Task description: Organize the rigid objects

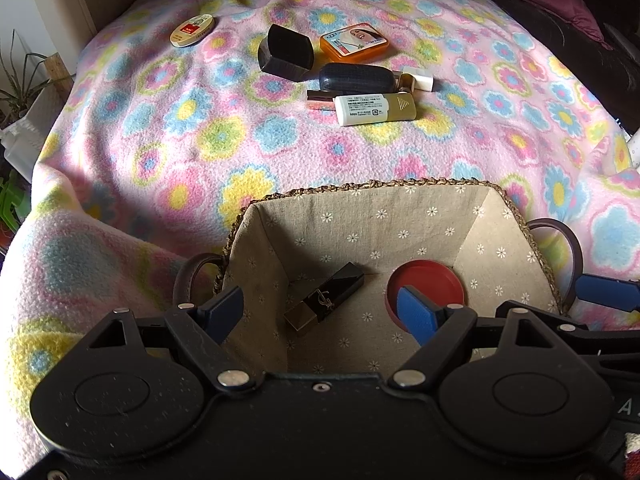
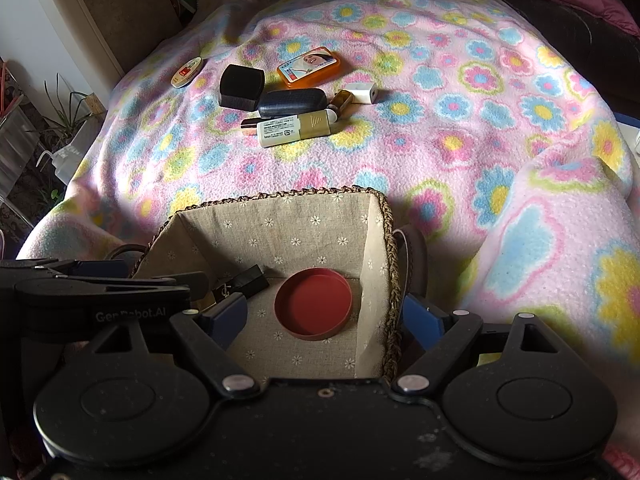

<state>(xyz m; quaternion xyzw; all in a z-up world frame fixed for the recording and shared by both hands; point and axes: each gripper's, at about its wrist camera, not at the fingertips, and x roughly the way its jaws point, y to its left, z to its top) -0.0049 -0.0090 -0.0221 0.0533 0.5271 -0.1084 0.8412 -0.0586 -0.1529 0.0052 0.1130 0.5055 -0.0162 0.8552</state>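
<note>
The left gripper [image 1: 322,312] hangs over the basket [image 1: 384,190] with its jaws well apart and nothing between them; one blue pad [image 1: 416,314] covers the near edge of the red round lid [image 1: 430,284], but I cannot tell if it touches it. The right gripper [image 2: 324,318] has its jaws opening. They straddle the right wall of the basket [image 2: 390,264], one pad inside and one outside, and they hold nothing. The red round lid [image 2: 314,304] lies free on the basket floor between them, open side up.

Inside the basket, at 9 o'clock from the lid, the black lipstick case [image 1: 326,298] lies flat and diagonal, with a gold logo on top. The basket is lined with beige cloth printed with small white flowers and has a braided rim and dark loop handles.

Beyond the basket, toward 12 o'clock, the flowered fleece blanket [image 1: 168,152] carries the other things in one group: a white and gold tube [image 1: 374,109], a dark blue oval case [image 1: 356,78] just behind it, a black curved box [image 1: 286,53] at 10 o'clock of the case, an orange tin [image 1: 354,42] at 12 o'clock, and a small white block [image 1: 418,79] at 3 o'clock. A cream oval tin [image 1: 192,30] lies apart at 10 o'clock of the group.
</note>
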